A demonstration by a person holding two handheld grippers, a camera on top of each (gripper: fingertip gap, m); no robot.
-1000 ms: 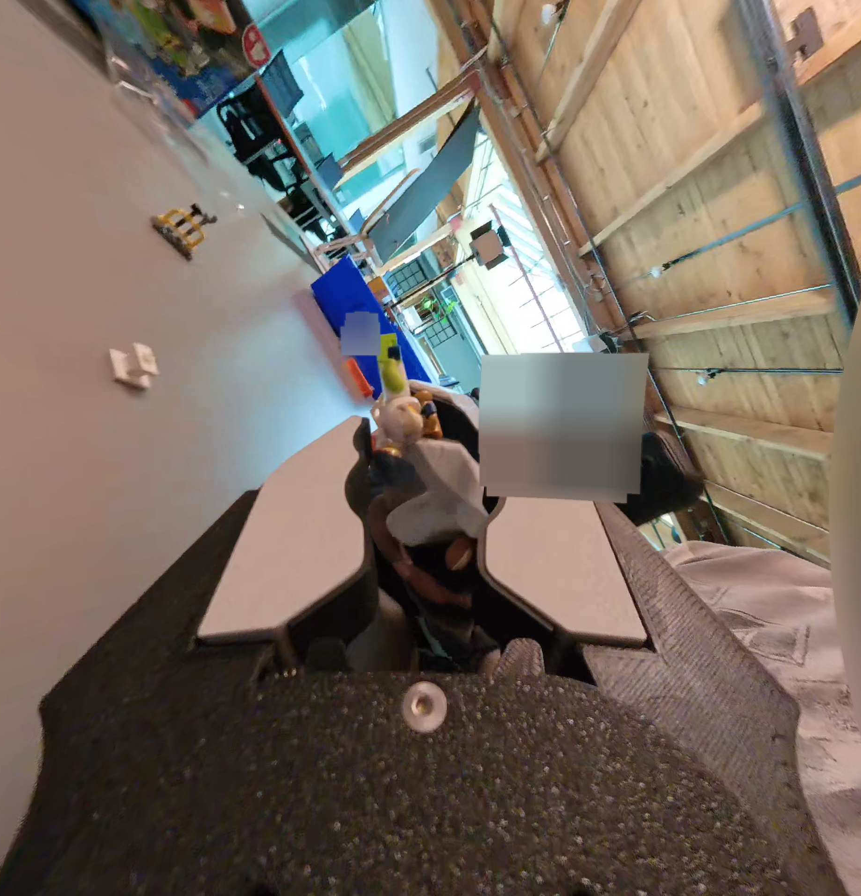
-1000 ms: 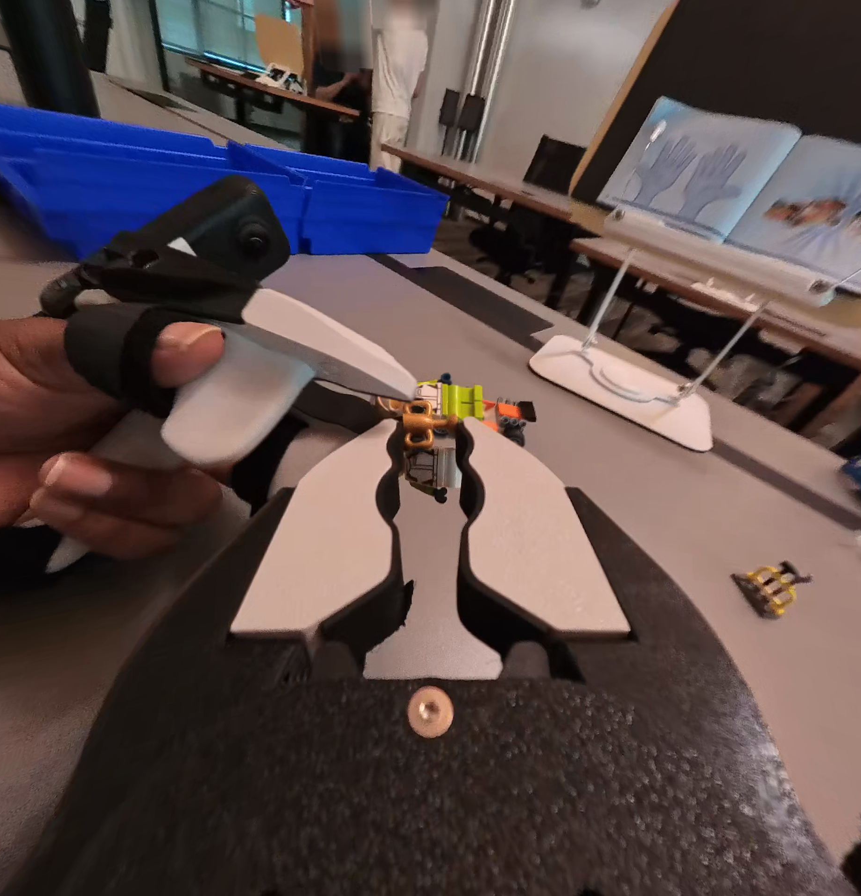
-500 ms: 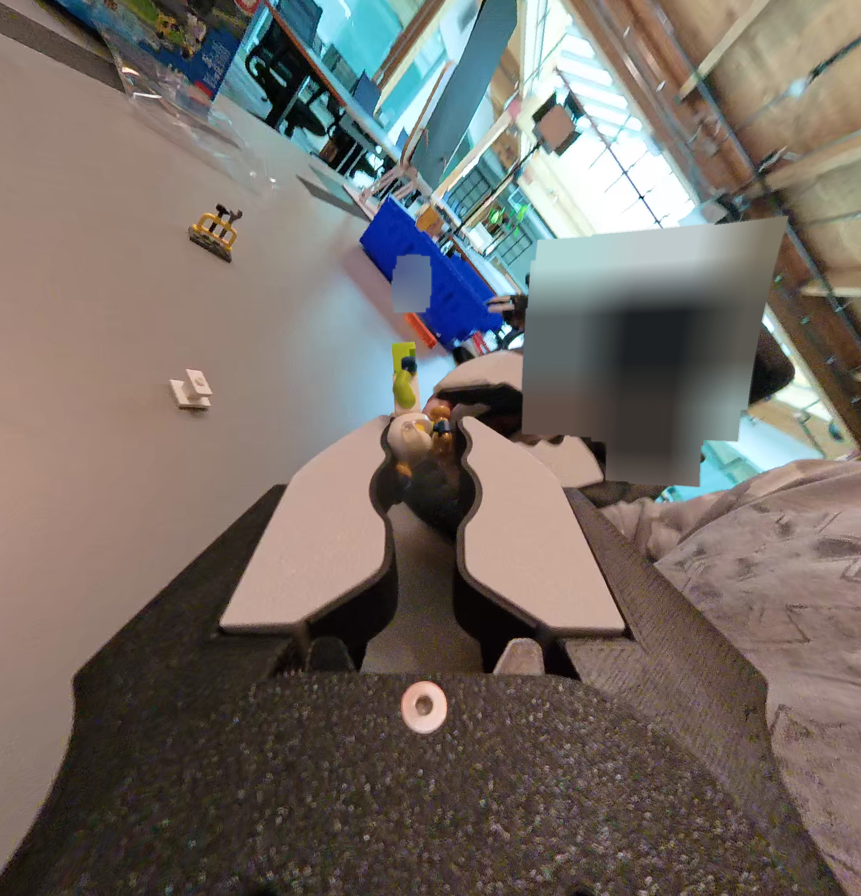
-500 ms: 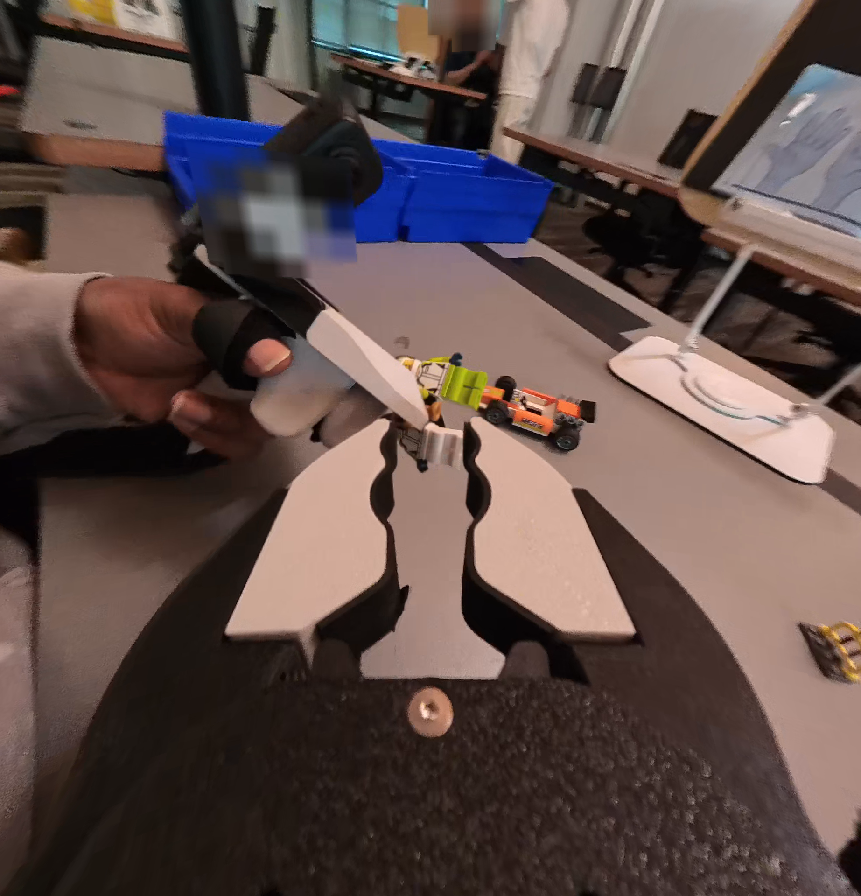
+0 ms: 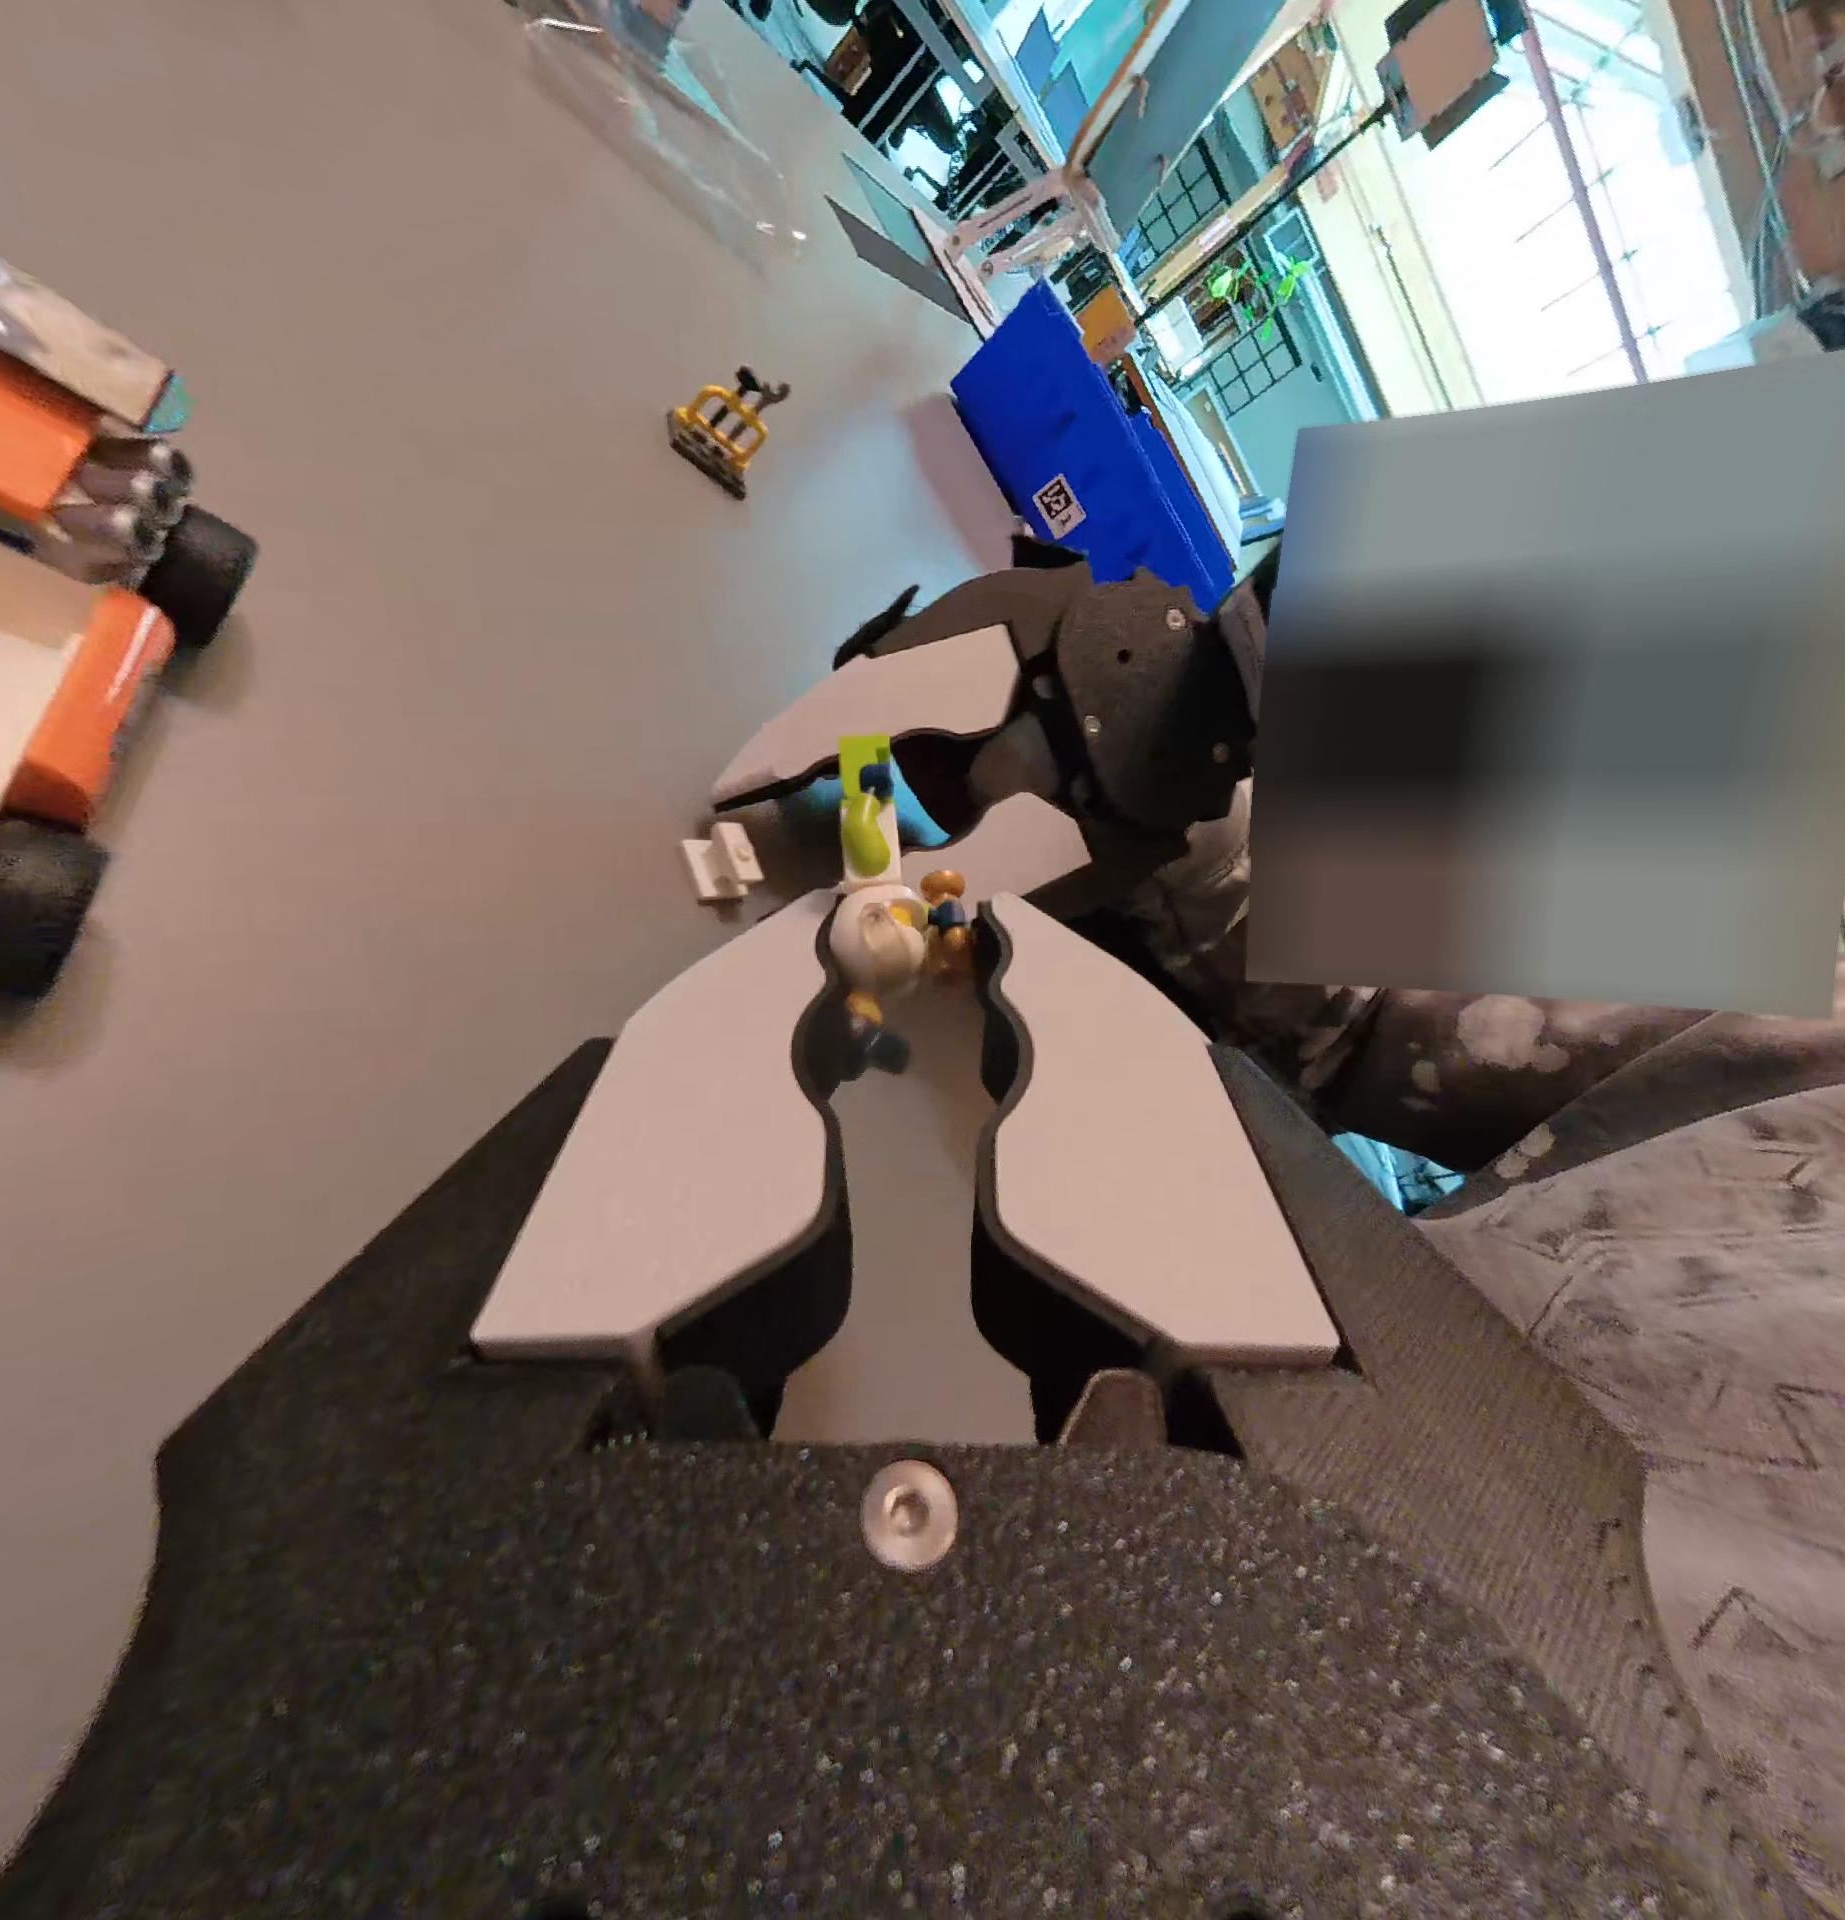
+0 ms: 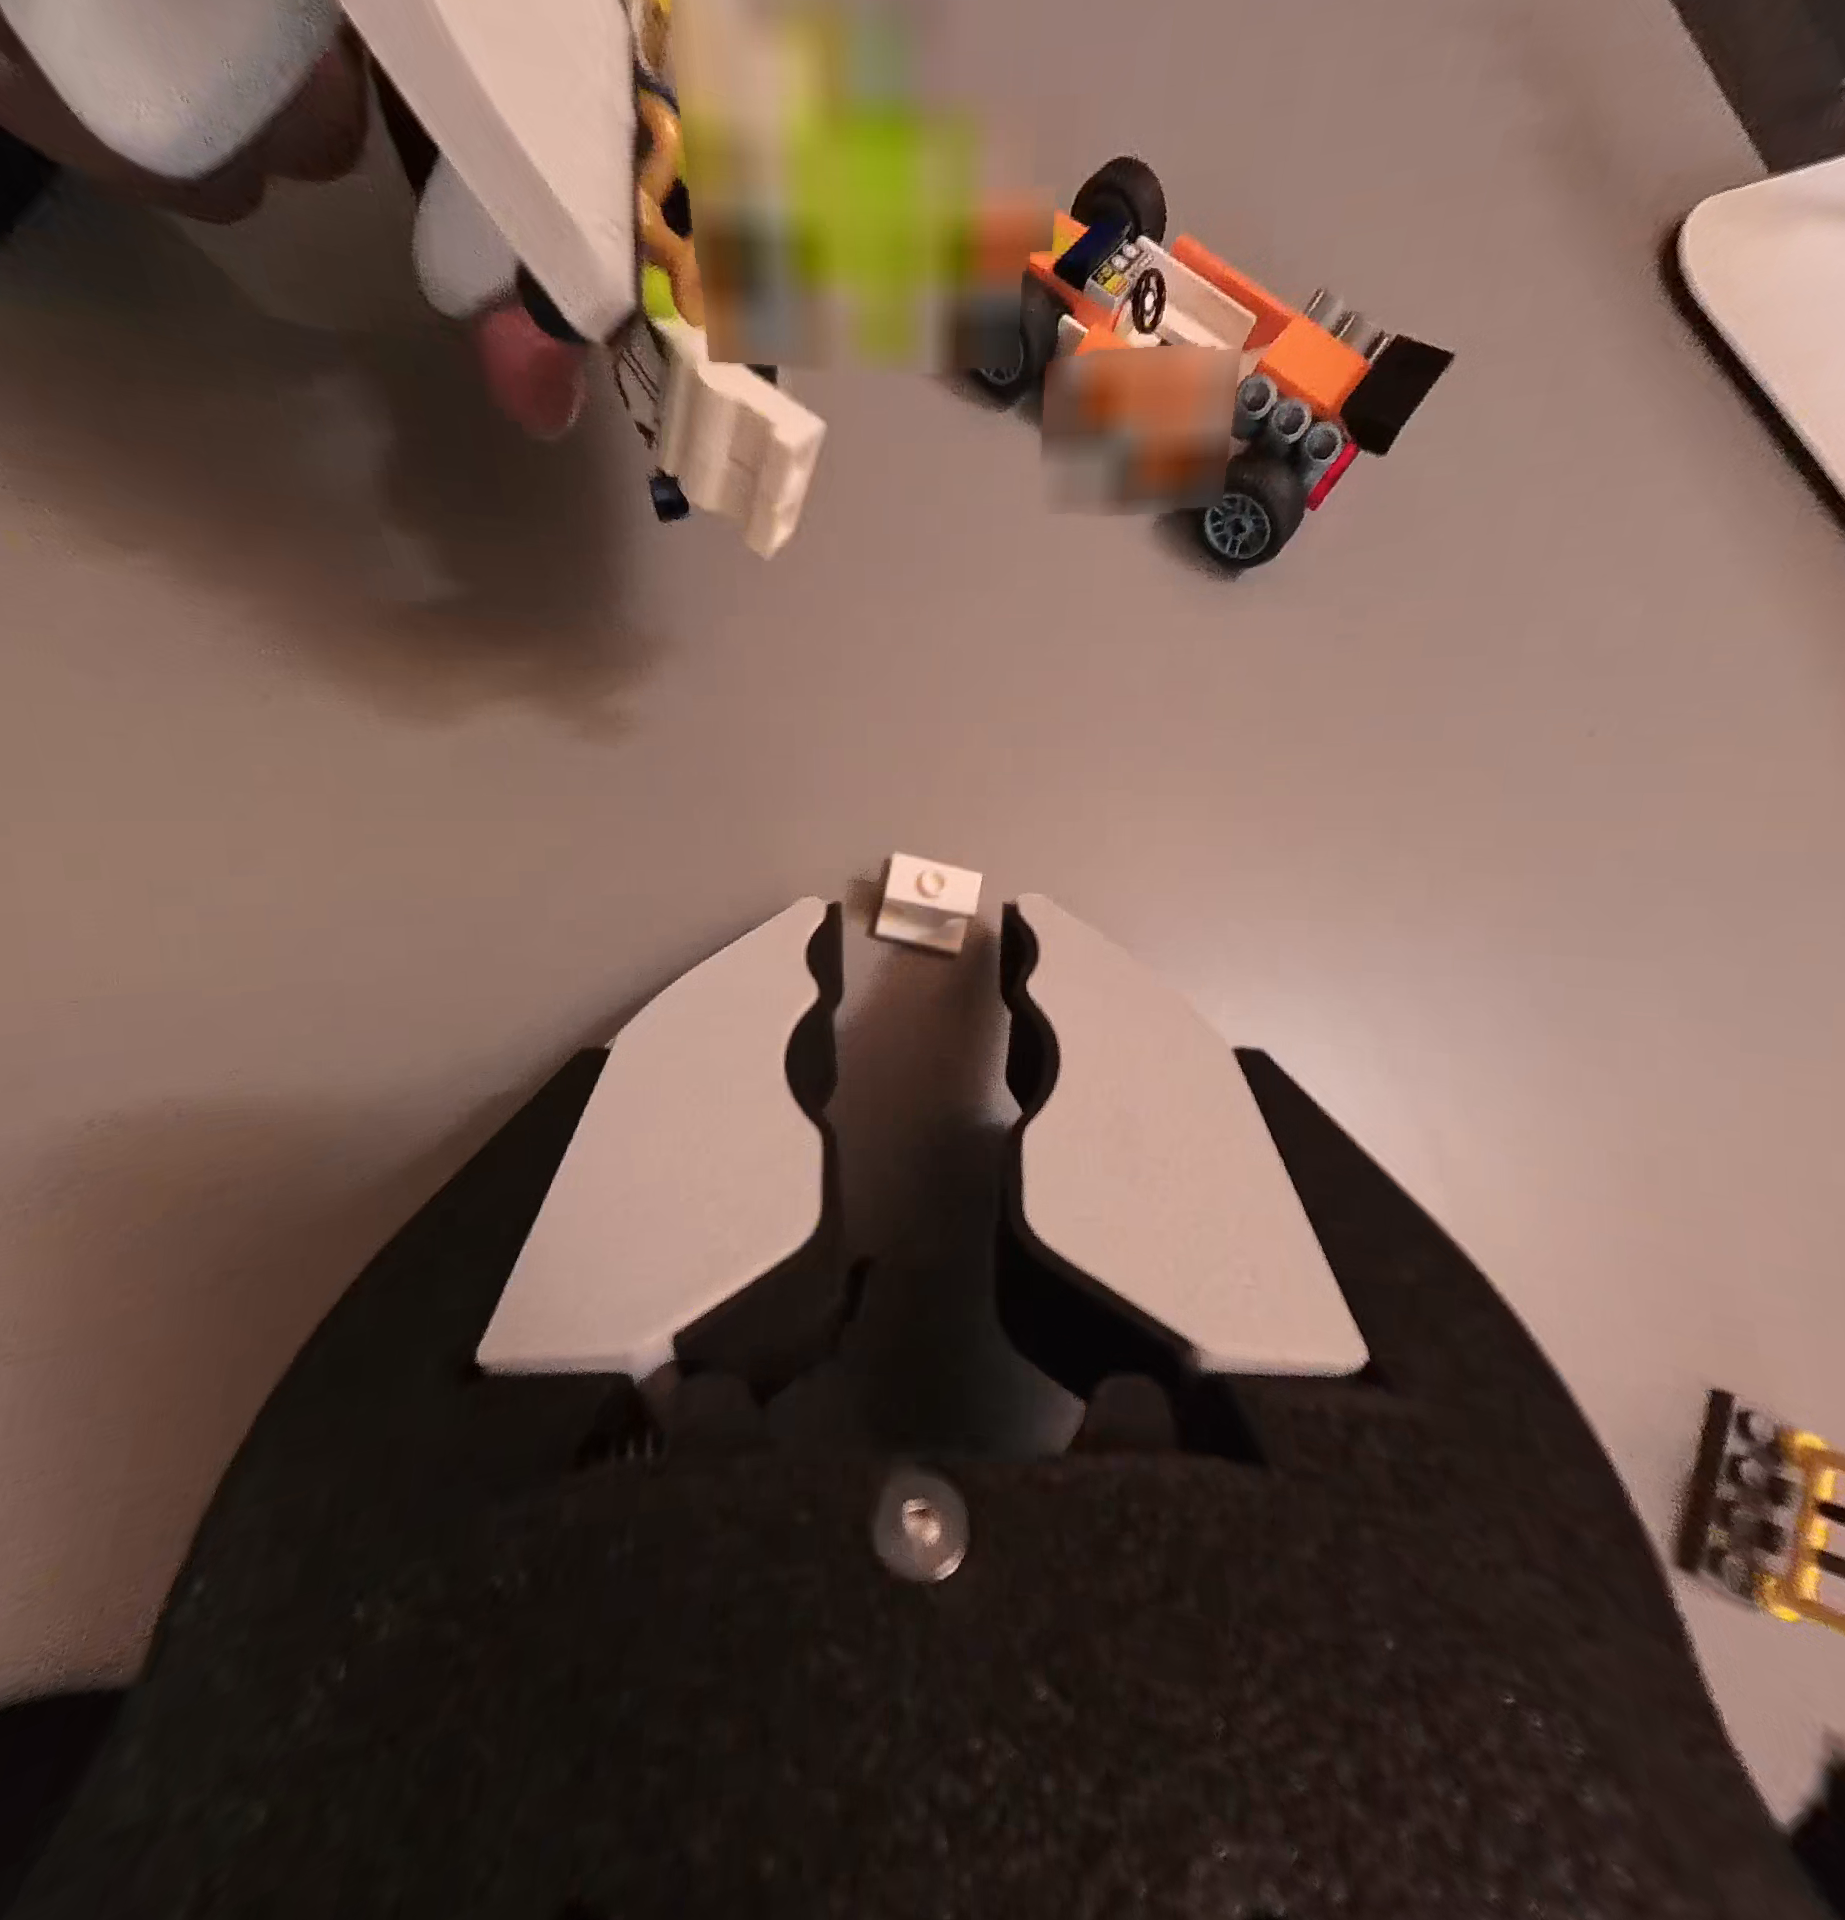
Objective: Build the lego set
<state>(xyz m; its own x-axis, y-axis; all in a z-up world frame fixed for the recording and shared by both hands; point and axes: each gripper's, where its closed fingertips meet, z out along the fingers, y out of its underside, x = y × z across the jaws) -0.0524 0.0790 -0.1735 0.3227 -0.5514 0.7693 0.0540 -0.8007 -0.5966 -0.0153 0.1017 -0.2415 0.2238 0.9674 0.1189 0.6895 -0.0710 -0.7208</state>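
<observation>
My left gripper (image 5: 905, 920) is shut on a minifigure (image 5: 876, 940) with a white helmet and a lime green part, held above the grey table (image 5: 430, 312). In the right wrist view one left finger (image 6: 544, 156) and the figure's white legs (image 6: 736, 457) show at the top left. My right gripper (image 6: 918, 914) is open and points down at the table. A small white piece (image 6: 928, 899) lies on the table just at its fingertips, with a gap on both sides. The right gripper (image 5: 793, 831) and the white piece (image 5: 720, 868) also show in the left wrist view.
An orange toy car (image 6: 1209, 343) stands on the table beyond the white piece, also at the left edge of the left wrist view (image 5: 56, 623). A yellow and black assembly (image 6: 1780, 1527) lies at the right. A white stand base (image 6: 1791, 312) and a blue bin (image 5: 1084, 468) are farther off. Spacing between my two grippers at the tips: around 8 cm.
My right gripper has left the minifigure and swung down over the white piece on the table. My left gripper has turned with the figure still in it, and the car has come into its view.
</observation>
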